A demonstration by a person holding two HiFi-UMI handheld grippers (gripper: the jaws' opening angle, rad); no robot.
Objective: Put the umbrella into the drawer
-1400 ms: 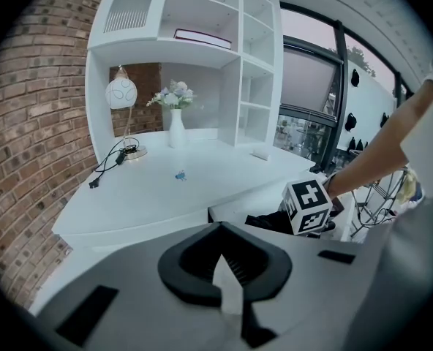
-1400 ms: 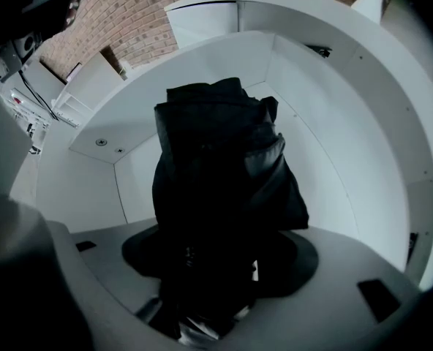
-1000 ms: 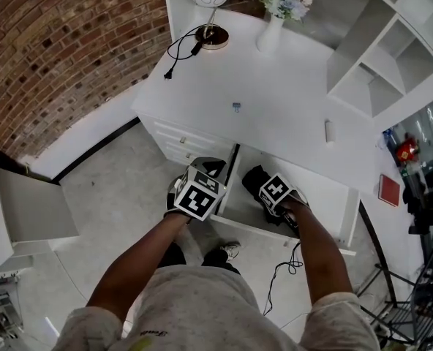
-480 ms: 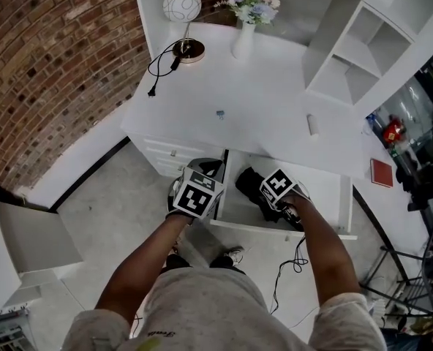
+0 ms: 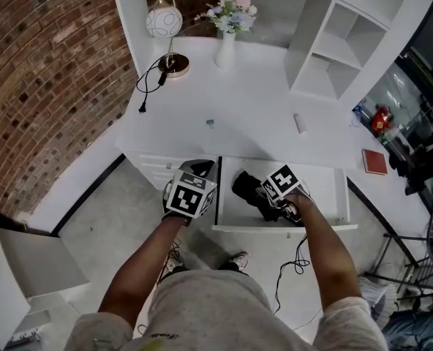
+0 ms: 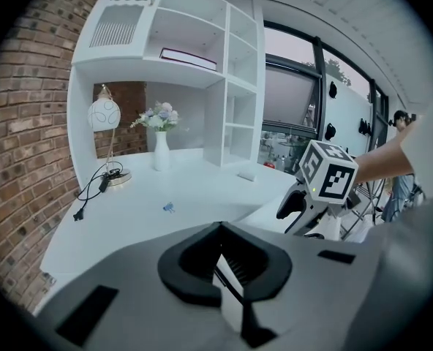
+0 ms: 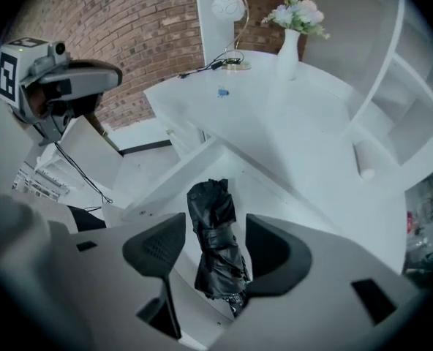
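Observation:
A folded black umbrella (image 5: 246, 187) lies in the open white drawer (image 5: 326, 196) under the desk top. In the right gripper view the umbrella (image 7: 211, 203) runs lengthwise between the two jaws, which stand apart on either side of it. My right gripper (image 5: 266, 196) is open and sits low over the drawer. My left gripper (image 5: 200, 168) hangs just left of the drawer, in front of the closed drawers, and its pads meet with nothing between them (image 6: 224, 258).
On the white desk (image 5: 253, 115) stand a lamp (image 5: 164, 28) with a loose cord, a vase of flowers (image 5: 227, 28), a small blue object (image 5: 210, 123) and a white cylinder (image 5: 299, 123). A shelf unit (image 5: 333, 35) rises at the back right. A brick wall (image 5: 41, 72) is on the left.
The head view has swung, so the desk now sits higher and more to the left. Both grippers keep about the same place relative to the drawer and umbrella.

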